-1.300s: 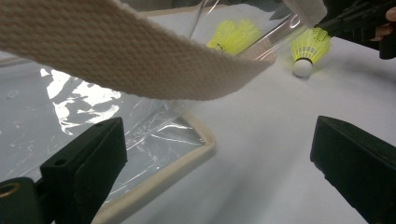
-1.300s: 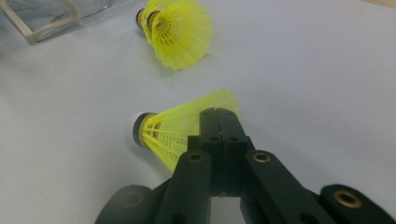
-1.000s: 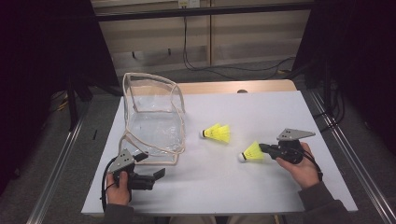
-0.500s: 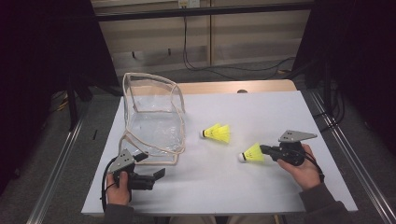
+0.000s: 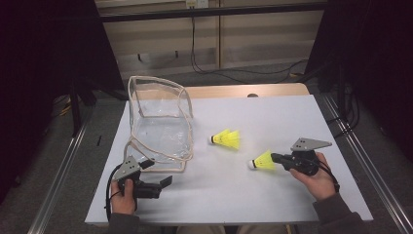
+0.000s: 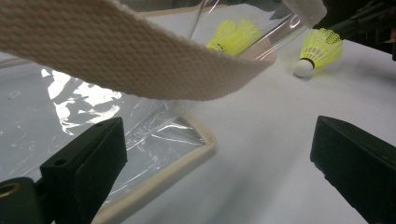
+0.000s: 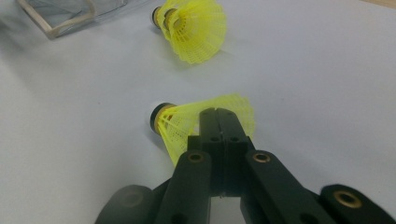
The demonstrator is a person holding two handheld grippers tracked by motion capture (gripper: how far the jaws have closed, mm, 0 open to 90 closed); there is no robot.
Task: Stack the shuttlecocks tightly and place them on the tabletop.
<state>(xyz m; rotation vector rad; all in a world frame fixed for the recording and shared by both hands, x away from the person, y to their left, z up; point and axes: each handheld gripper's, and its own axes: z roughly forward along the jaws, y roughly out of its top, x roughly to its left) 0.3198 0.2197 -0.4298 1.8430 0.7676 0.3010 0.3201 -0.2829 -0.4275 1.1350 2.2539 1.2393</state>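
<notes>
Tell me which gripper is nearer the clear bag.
Left. The left gripper sits open at the bag's near edge; the right gripper is far across the table, shut on a shuttlecock.

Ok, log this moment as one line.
right gripper: shut on near shuttlecock | left gripper: open by clear bag | far shuttlecock: on table

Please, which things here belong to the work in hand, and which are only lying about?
Belong to the work:
- shuttlecock pinched at its skirt by the right gripper
- second shuttlecock, loose on the table
- clear bag
- left gripper, jaws open, near the bag

Lying about:
- cables on the floor behind
</notes>
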